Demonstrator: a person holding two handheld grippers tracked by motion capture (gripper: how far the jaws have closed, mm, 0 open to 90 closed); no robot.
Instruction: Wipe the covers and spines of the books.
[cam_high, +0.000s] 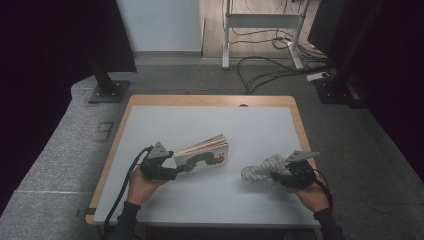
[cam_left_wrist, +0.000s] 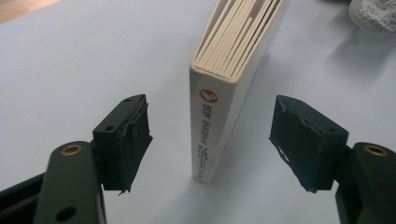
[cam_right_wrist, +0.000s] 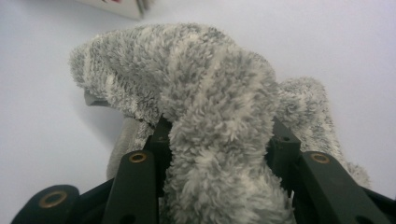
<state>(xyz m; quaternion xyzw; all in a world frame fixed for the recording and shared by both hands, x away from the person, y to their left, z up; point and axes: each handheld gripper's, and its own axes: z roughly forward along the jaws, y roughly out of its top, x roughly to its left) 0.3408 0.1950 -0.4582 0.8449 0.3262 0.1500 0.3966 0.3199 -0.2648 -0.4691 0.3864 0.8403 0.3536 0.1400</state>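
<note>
The left gripper (cam_high: 172, 170) is hovering at the left half of the table (cam_high: 165, 120), and its jaws are standing open on either side of the board book (cam_left_wrist: 219, 116) without pressing on it; the left gripper view is showing clear gaps between each pad and the book. The book is standing on its lower edge with its spine facing this gripper and its long axis running away from the jaws, rightward and slightly up the table in the high view, with the pages fanning open at the far top corner. The spine is sitting nearer the left-hand pad than the right-hand one, so a closing move is likely calling for a small sideways correction first. The right gripper (cam_high: 277, 176) is working at the right side, well apart from the book, and its jaws are clamping a fold of the grey fluffy cloth (cam_right_wrist: 205, 116), which is bulging up between them and draping onto the table beyond. The left hand (cam_high: 142, 187) is therefore the nearer one to the book.
</note>
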